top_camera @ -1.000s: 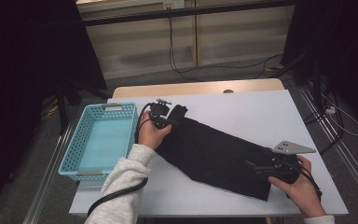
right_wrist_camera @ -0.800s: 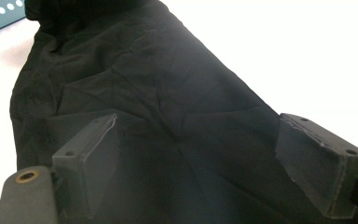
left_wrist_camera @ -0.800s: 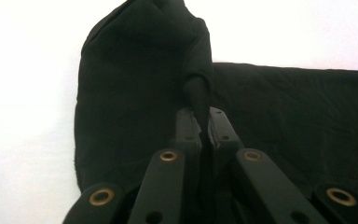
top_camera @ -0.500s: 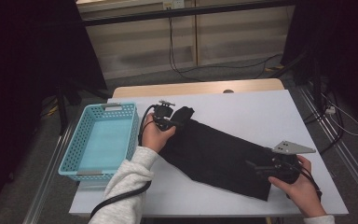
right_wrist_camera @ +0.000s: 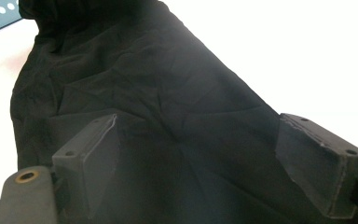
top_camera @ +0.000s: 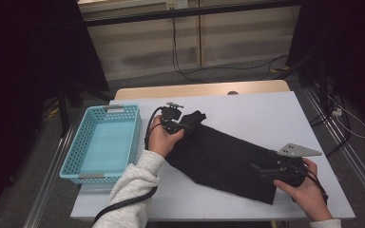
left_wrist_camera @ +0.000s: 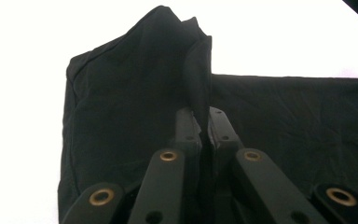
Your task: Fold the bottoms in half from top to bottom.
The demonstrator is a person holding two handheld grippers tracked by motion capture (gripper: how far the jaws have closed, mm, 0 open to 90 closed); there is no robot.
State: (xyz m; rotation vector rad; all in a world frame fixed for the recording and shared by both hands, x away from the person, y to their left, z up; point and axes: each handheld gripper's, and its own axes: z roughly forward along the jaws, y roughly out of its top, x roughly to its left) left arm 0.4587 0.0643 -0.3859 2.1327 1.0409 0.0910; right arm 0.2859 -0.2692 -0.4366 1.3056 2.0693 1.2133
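Black cloth garment [top_camera: 223, 159] lies flat across the white table [top_camera: 266, 114], and our left gripper [top_camera: 183, 127] pinches its far-left corner. That corner has lifted and begun to turn over toward the right compared with a second ago, so we judge a fold is starting. Our right gripper [top_camera: 259, 169], jaws wide, rests over the near-right end as before. Left of the garment sits a light-blue plastic basket [top_camera: 78, 153].

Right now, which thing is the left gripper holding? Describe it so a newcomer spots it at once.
Start at the white table; a light blue basket sits at its left end. Just right of the basket lies a black cloth, stretched diagonally toward the right gripper, whose jaws stand open over its far end. The left gripper is shut on a raised fold of it; it is the one dark, soft, flat item there.
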